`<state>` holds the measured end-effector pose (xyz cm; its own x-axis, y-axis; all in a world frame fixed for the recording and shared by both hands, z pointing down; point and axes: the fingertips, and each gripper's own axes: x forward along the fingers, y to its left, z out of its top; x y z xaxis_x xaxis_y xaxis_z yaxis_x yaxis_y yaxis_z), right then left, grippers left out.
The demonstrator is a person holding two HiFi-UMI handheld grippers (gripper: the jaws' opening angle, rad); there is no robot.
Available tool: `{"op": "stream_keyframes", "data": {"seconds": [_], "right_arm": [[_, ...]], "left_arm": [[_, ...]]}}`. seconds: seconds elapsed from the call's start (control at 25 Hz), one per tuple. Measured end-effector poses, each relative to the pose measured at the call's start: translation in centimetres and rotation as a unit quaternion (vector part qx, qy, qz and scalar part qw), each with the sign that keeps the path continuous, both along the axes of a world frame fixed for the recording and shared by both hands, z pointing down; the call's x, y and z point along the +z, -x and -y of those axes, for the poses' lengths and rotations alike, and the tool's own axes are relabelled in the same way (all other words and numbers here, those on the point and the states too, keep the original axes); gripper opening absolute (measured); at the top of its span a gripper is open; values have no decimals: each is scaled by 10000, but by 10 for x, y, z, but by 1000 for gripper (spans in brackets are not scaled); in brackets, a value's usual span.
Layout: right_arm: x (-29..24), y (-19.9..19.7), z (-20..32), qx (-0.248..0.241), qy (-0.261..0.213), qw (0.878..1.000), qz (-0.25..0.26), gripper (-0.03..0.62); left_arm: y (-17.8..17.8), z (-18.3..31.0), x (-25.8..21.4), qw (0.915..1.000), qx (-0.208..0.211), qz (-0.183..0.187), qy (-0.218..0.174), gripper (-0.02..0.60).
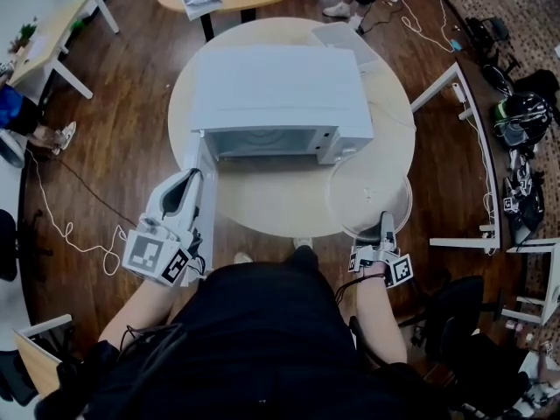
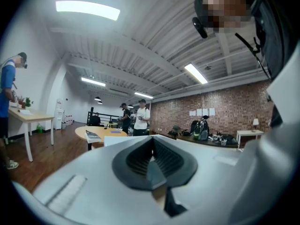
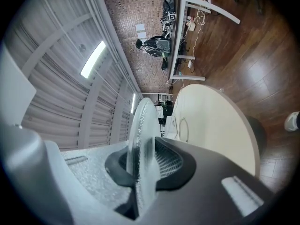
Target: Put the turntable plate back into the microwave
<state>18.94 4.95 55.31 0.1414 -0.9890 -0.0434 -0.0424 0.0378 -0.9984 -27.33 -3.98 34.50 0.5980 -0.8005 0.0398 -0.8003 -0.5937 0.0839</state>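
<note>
Forearms are reaching forward, grippers level.
White left gripper [image 1: 186, 185] is pressing its jaws together; white right gripper [image 1: 386, 221] is pinching a clear glass plate [image 3: 140, 139].

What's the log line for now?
door open | right gripper shut on plate, over table, outside microwave | left gripper beside door

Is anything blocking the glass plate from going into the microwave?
Nothing visible does. The door is swung open to the left, and only bare table lies between the plate, gripped by the right tool, and the microwave opening.
</note>
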Motion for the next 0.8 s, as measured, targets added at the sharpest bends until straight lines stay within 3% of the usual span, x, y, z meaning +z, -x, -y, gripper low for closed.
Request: {"op": "stream_keyframes", "data": {"seconds": [0.8], "right_arm": [[-1,47,-4,-393,18,9992,-1,38]], "left_arm": [[9,-14,-4,9996,118,-246,-84,5]]}}
